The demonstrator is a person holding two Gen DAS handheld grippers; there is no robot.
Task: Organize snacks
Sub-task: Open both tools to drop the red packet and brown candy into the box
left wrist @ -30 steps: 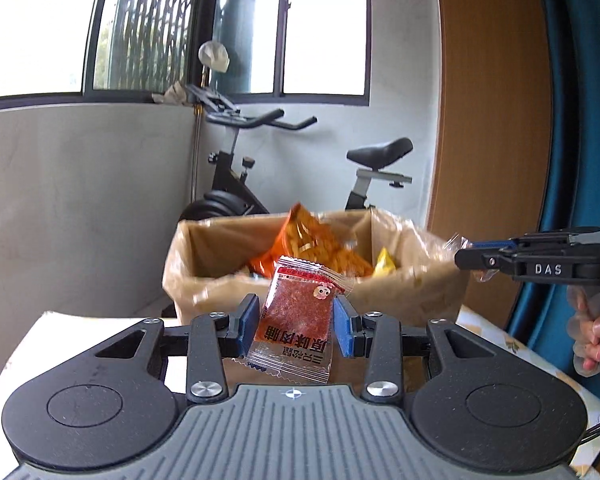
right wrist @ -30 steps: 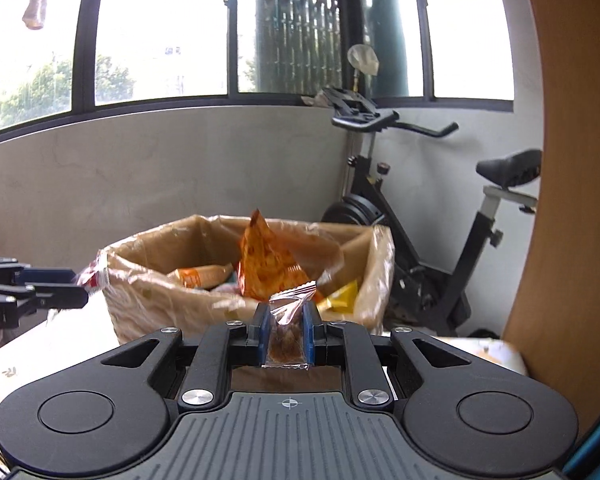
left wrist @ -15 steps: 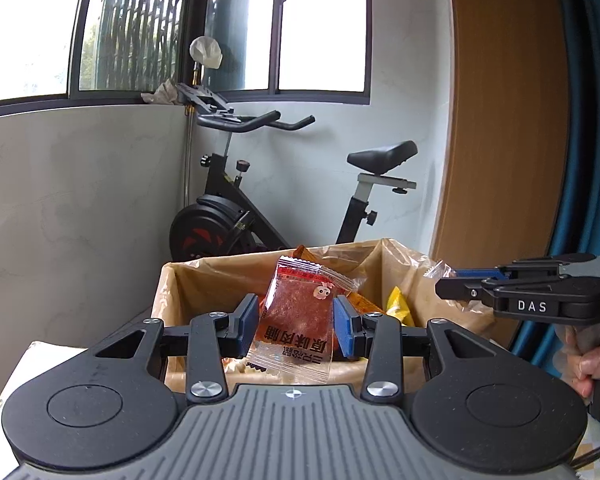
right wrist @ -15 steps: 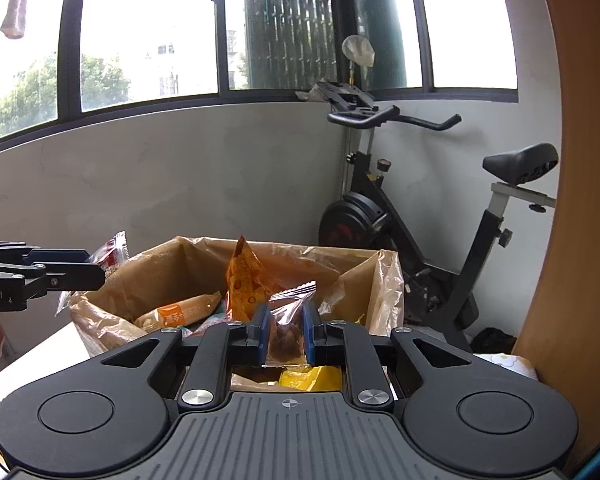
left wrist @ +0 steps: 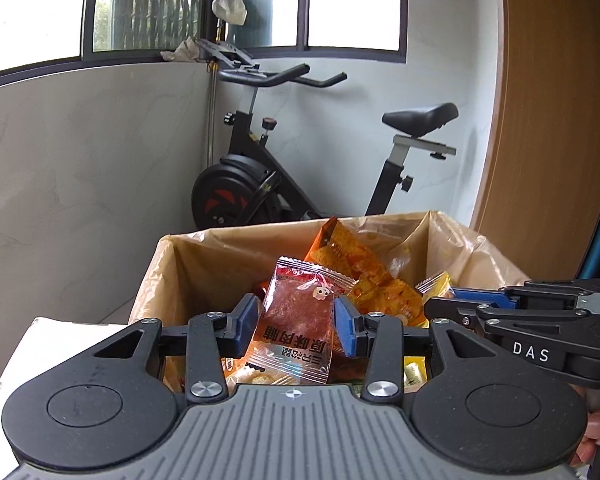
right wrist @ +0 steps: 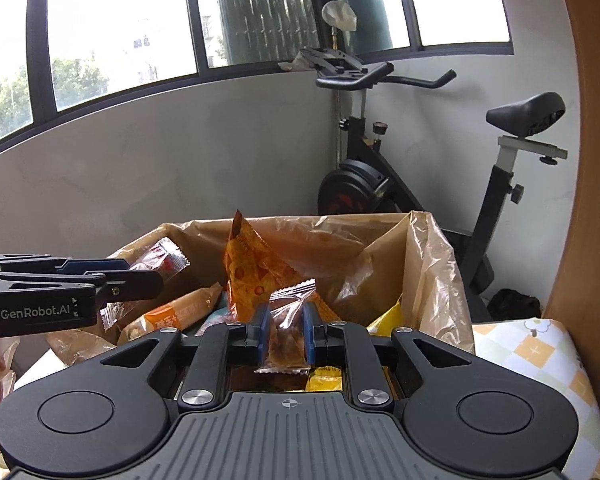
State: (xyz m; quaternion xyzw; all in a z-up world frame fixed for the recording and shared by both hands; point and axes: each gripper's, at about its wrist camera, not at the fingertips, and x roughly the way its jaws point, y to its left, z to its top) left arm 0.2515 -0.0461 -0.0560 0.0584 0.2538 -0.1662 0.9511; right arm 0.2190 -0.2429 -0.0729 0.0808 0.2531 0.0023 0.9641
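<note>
Jaws of both grippers are clenched on snack packets, and both now sit farther forward over the lined box than half a second ago: its near rim, earlier visible ahead of the fingers, has slipped under them, and the contents show directly below.

On the left gripper (left wrist: 296, 330) the blue pads press the two side edges of the red packet (left wrist: 294, 322), which stands upright between them, its sealed top rising above the fingertips and its printed lower edge hanging toward the gripper body. It looks unchanged in the grip. From the right wrist view the same packet (right wrist: 162, 262) pokes out past the left gripper (right wrist: 140, 284).

On the right gripper (right wrist: 285, 332) the jaws stand much closer together, pinching the clear packet (right wrist: 286, 334) with brown contents; its crumpled top sticks up above the pads and its lower seal hangs just below them. In the left wrist view the right gripper (left wrist: 444, 306) reaches in from the side, level with the left jaws and near them.

Ahead of both sets of jaws, inside the cardboard box (left wrist: 188, 264) with its plastic liner, an orange chip bag (left wrist: 360, 276) stands tall; yellow packets (right wrist: 384, 318) lie under and beside the right jaws. An exercise bike (left wrist: 260, 184) stands beyond the box against the wall. A checked cloth (right wrist: 532, 352) covers the bench beside the right jaws.
</note>
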